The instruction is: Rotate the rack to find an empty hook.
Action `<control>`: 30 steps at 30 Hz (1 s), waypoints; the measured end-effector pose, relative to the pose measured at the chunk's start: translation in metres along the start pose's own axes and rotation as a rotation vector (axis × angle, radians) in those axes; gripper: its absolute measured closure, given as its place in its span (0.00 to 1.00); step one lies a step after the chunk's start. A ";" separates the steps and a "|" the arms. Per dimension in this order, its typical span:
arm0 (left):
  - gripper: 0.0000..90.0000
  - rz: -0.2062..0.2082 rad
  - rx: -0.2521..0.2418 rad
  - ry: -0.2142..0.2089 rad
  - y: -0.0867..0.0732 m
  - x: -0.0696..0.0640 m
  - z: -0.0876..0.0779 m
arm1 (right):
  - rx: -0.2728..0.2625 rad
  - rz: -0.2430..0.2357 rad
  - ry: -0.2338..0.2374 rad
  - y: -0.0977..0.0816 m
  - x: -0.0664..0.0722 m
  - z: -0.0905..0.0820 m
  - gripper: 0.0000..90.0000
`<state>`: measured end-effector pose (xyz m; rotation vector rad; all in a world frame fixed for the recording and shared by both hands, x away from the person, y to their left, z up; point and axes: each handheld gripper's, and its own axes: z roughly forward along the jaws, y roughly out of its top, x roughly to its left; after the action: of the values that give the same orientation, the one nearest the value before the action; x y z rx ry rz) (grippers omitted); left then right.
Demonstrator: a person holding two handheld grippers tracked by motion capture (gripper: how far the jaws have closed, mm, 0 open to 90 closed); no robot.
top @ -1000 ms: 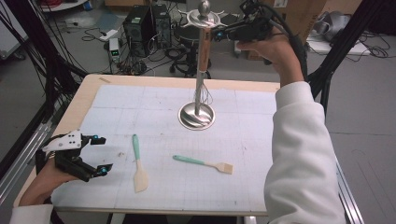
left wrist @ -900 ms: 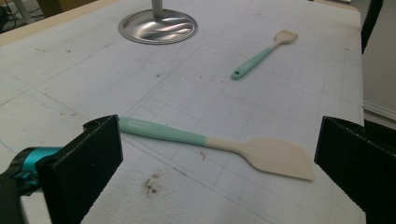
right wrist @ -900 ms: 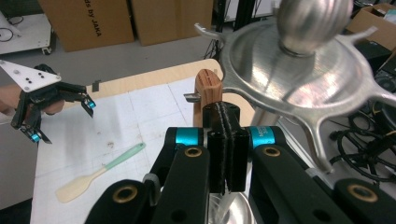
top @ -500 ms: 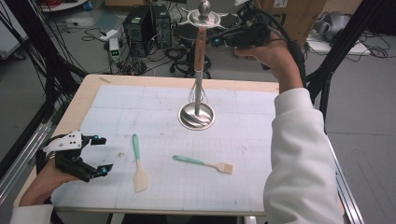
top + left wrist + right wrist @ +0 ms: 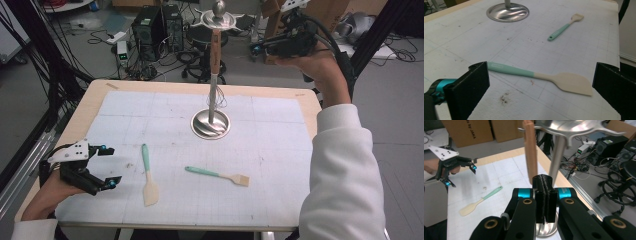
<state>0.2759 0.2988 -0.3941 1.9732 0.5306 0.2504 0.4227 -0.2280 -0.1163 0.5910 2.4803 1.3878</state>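
Right gripper (image 5: pixel 257 48): positioned at the upper right of the high view, raised above the far table edge and level with the crown of the utensil stand (image 5: pixel 214 70). In the right gripper view the two black jaws are pressed together with nothing between them; the closed tips sit at centre frame, just in front of the stand's metal pole and beside the wooden handle (image 5: pixel 530 150) of a whisk hanging from the crown (contact with either cannot be determined).

Left gripper (image 5: pixel 109 166): positioned at the lower left of the high view, resting low over the white mat (image 5: pixel 300 190). Jaws are spread wide and empty. In the left gripper view the spatula (image 5: pixel 544 76) lies across the lower centre of the frame, between and just beyond the two jaw tips, untouched.

Spatula: mint handle, cream blade, flat on the mat, lower left of centre in the high view. Pastry brush (image 5: pixel 217 175): mint handle, pale bristles, flat on the mat, lower centre, well apart from both grippers. The stand's round base sits at mid-table.
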 end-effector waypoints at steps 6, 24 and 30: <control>0.02 -0.004 0.003 0.001 0.000 0.001 0.000 | -0.016 0.011 -0.016 -0.002 -0.012 -0.005 0.99; 0.02 -0.009 0.018 0.001 -0.003 0.002 0.002 | -0.033 0.033 -0.016 0.016 -0.038 0.014 0.99; 0.02 -0.011 0.013 0.001 -0.003 0.002 0.001 | -0.023 0.009 -0.001 0.019 -0.033 0.023 0.99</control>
<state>0.2775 0.3000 -0.3970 1.9821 0.5453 0.2418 0.4651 -0.2165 -0.1114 0.5981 2.4598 1.4171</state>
